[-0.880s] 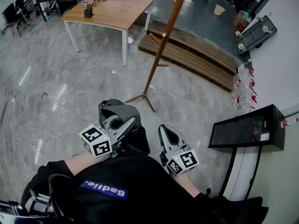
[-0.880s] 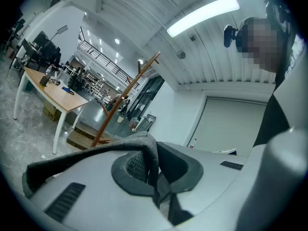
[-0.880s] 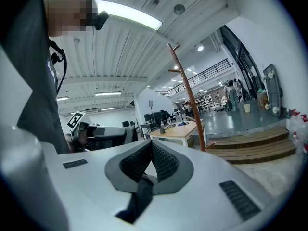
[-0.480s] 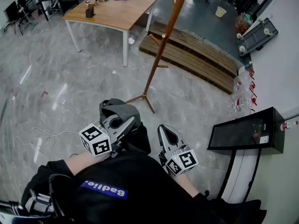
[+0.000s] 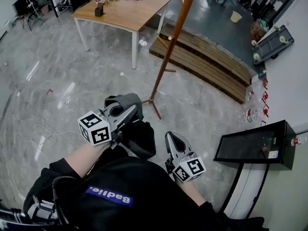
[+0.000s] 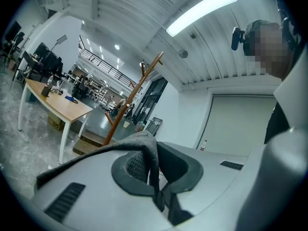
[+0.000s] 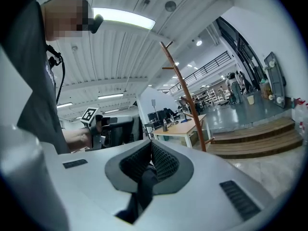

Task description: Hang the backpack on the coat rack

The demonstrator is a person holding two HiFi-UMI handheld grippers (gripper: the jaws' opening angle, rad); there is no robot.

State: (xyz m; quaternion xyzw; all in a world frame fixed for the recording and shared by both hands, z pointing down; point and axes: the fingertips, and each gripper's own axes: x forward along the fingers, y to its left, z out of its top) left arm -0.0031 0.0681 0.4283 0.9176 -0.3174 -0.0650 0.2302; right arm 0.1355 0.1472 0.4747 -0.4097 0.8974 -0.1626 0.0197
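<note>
Backpack (image 5: 140, 139) hangs low in front of me, its black body close against my front and clear of the floor (image 5: 62, 66), with its grey top handle (image 5: 126, 104) pinched in the left tongs (image 5: 129, 115); their gripper view shows the grey fabric folded over the nearly closed pads. The right tongs (image 5: 172, 139) sit just beside the bag with jaws together, apparently clamped on a dark strap (image 7: 144, 177) that runs down from between the pads. The coat rack (image 5: 171, 47) stands ahead on splayed feet, near the bag at its base, but its upper pegs (image 6: 156, 58) are well above where I hold the load. My main worry is the handle: it is a narrow fold in a thin pinch, and lifting the full weight could let it slide out and drop the bag. The rack is a slim pole, so knocking it with the bag, or loading one peg with a swing, could tip it toward the table (image 5: 125, 13). If I keep hold of the strap while hooking, it may snag a lower peg.
</note>
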